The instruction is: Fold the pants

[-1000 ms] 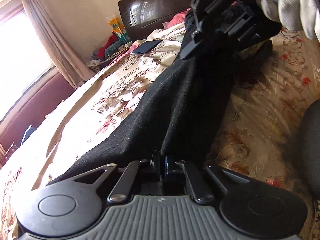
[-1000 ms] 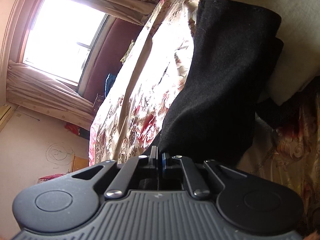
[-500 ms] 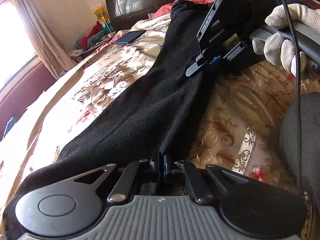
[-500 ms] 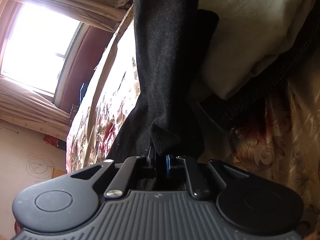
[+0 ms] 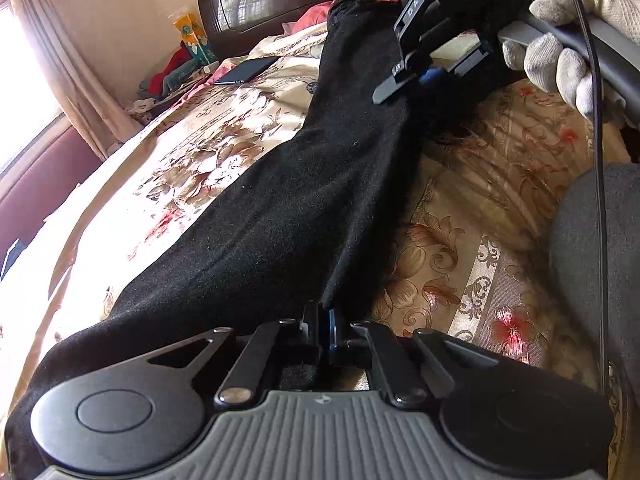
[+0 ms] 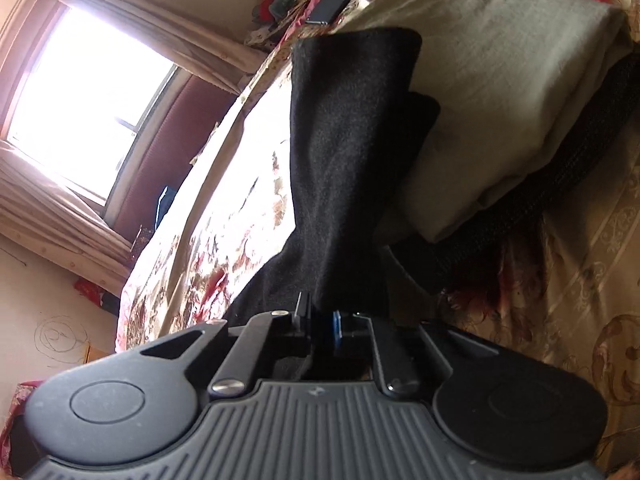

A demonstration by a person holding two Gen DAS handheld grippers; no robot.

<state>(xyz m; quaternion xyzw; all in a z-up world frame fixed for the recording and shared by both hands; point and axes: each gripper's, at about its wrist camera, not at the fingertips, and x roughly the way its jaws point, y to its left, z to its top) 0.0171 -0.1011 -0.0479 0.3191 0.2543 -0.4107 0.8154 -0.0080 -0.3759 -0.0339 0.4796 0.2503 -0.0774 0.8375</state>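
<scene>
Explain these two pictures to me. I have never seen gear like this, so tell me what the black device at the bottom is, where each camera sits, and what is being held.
There is no robot here. A person holds a two-finger gripper in each hand, and each gripper carries a camera that looks along its fingers.

In the left view, the left gripper is shut on the edge of black pants stretched over a floral bedspread. Farther up you see the other gripper in a gloved hand.

In the right view, the right gripper has the black fabric between its jaws, which are opening. A grey folded cloth lies beside the pants, and a dark phone lies near the headboard.
</scene>
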